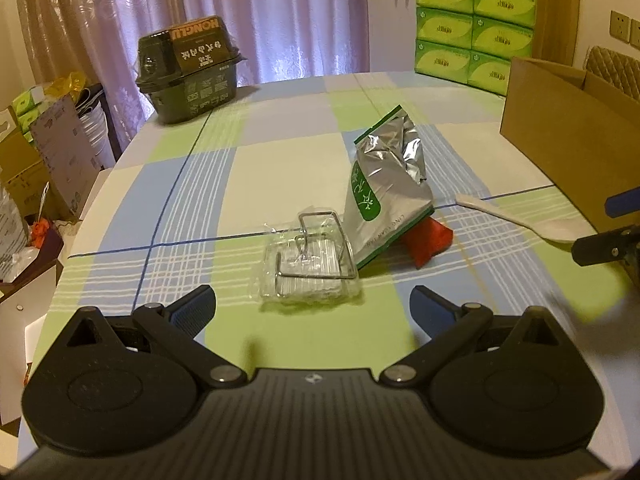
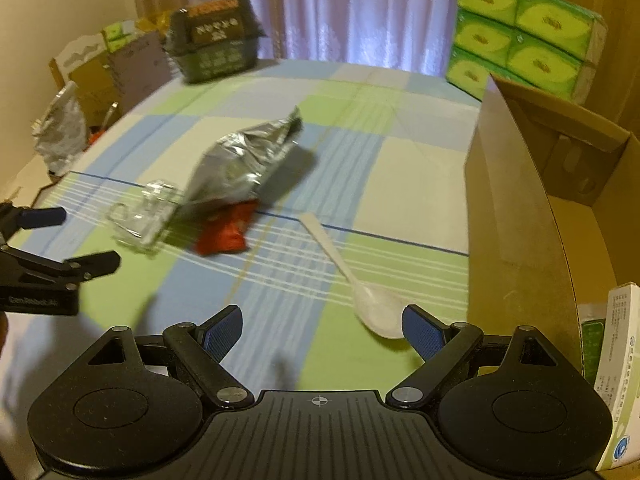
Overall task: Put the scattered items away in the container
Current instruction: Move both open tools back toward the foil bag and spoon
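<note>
Fingers on both grippers are spread apart and empty: the left gripper (image 1: 312,308) faces a clear plastic packet (image 1: 310,256) on the counter (image 1: 280,168), the right gripper (image 2: 322,332) hovers by a white spoon (image 2: 360,292) — just beside the open cardboard box (image 2: 520,216), likely its destination.

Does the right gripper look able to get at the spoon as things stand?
Probably yes. The right gripper is open, and the spoon lies bare on the tablecloth just ahead, its bowl beside the right finger, with nothing lying on it.
</note>
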Motion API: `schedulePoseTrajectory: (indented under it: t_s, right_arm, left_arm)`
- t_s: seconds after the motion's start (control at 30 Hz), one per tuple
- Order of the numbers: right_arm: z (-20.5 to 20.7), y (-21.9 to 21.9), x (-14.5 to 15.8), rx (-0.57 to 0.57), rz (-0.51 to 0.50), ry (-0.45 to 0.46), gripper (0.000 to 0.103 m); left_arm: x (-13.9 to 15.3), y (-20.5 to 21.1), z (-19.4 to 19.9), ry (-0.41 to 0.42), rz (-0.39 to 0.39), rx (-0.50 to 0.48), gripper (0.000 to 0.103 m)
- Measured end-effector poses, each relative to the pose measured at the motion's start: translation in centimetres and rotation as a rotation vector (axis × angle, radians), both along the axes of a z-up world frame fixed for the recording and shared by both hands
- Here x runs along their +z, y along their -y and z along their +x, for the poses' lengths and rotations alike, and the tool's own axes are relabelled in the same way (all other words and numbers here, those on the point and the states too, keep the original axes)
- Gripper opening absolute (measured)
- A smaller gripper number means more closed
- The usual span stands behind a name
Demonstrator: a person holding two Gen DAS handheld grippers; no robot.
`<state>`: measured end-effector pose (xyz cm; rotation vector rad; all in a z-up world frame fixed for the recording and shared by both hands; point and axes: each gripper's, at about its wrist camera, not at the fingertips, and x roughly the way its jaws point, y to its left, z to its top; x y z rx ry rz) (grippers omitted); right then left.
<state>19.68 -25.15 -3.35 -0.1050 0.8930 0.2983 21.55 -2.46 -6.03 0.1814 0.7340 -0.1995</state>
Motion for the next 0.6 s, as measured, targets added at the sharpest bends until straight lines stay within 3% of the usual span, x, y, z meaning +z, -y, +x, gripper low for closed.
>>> schedulePoseTrajectory:
  t_s: [0.37,0.6]
  right_arm:
    - [2.9,-1.3,-2.4,0.049,-0.101,0.009,0.092]
    - [5.4,-0.8,-4.0,0.010,-0.119,-0.037,0.092]
  left_arm:
    - [-0.5,0.4,1.4,0.022,-0.014,-0.016,0.101]
    - [-0.6,0.1,1.7,0.024,-0.033,-0.016,0.101]
